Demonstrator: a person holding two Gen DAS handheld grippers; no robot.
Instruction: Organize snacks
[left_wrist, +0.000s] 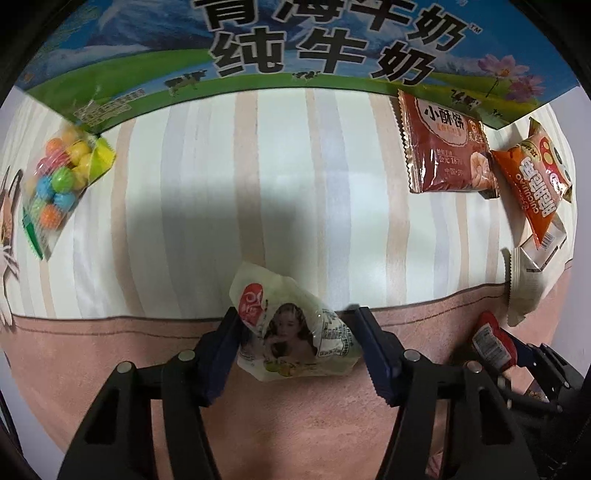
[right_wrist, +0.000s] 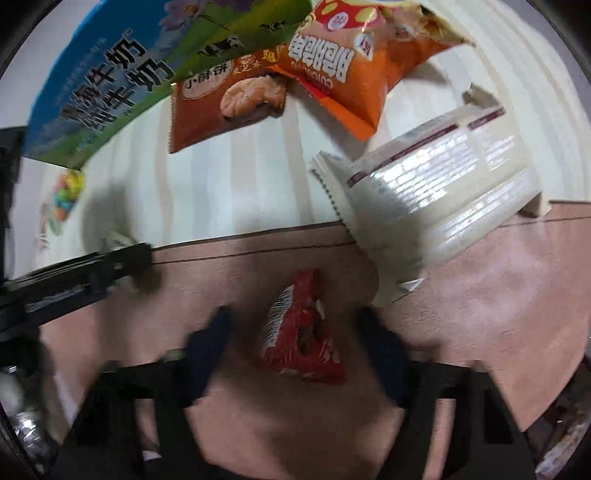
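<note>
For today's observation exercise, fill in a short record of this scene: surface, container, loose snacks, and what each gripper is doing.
surface: striped cloth with pink border
container: milk carton box at the far edge
loose snacks: candy ball bag, brown biscuit packet, orange snack packet, white packet
left gripper: fingers apart either side of a pale packet with a woman's picture
right gripper: fingers apart around a red packet, view blurred

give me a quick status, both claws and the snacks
Left claw open around white snack packet. Right claw open around red packet. Milk carton box ahead, path unobstructed.
</note>
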